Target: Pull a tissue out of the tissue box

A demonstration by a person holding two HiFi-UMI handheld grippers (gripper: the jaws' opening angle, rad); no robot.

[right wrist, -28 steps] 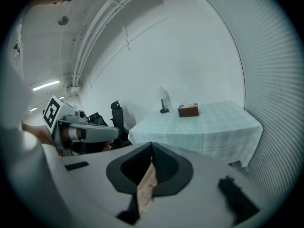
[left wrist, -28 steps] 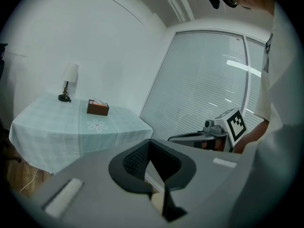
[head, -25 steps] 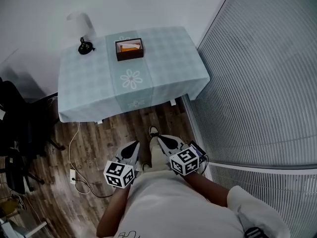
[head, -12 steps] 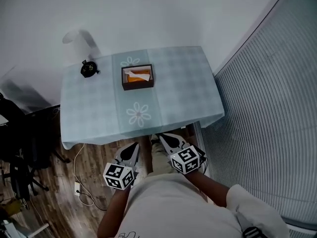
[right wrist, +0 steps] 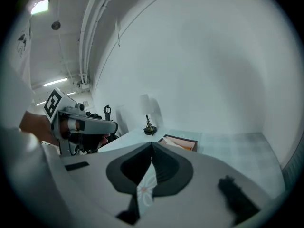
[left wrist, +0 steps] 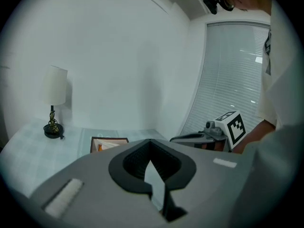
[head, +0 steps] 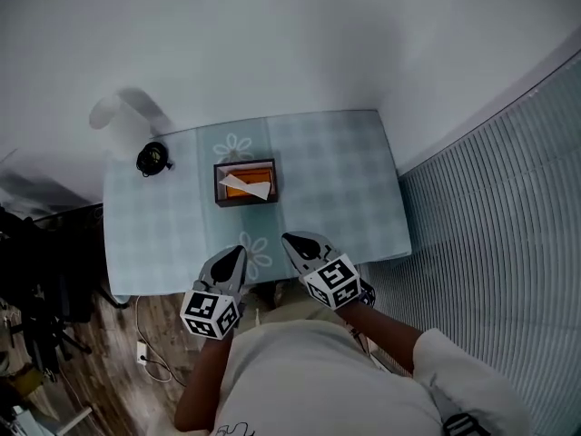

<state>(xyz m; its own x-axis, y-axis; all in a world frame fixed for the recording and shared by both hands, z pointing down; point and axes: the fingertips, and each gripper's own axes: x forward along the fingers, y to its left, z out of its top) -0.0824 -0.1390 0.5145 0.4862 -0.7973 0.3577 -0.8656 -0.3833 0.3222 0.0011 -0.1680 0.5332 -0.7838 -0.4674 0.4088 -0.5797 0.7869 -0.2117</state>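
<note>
A dark brown tissue box (head: 245, 183) with an orange inside stands near the middle of the table (head: 345, 189), which has a pale blue checked cloth. A white tissue (head: 247, 186) sticks out of its top. My left gripper (head: 238, 252) and right gripper (head: 289, 240) hang side by side over the table's near edge, short of the box, both shut and empty. The left gripper view shows its closed tips (left wrist: 151, 141) with the box (left wrist: 108, 143) ahead. The right gripper view shows its closed tips (right wrist: 152, 144) and the box (right wrist: 179, 142) beyond.
A small lamp (head: 152, 157) with a white shade stands at the table's far left corner, against the white wall. Slatted blinds (head: 508, 225) fill the right side. Dark chairs (head: 36, 289) and a floor cable (head: 145, 352) lie left of the table.
The person has walked up to the table. Both grippers, earlier over the wooden floor, now reach over the table's near edge, and the box is much closer. Both stay shut.
</note>
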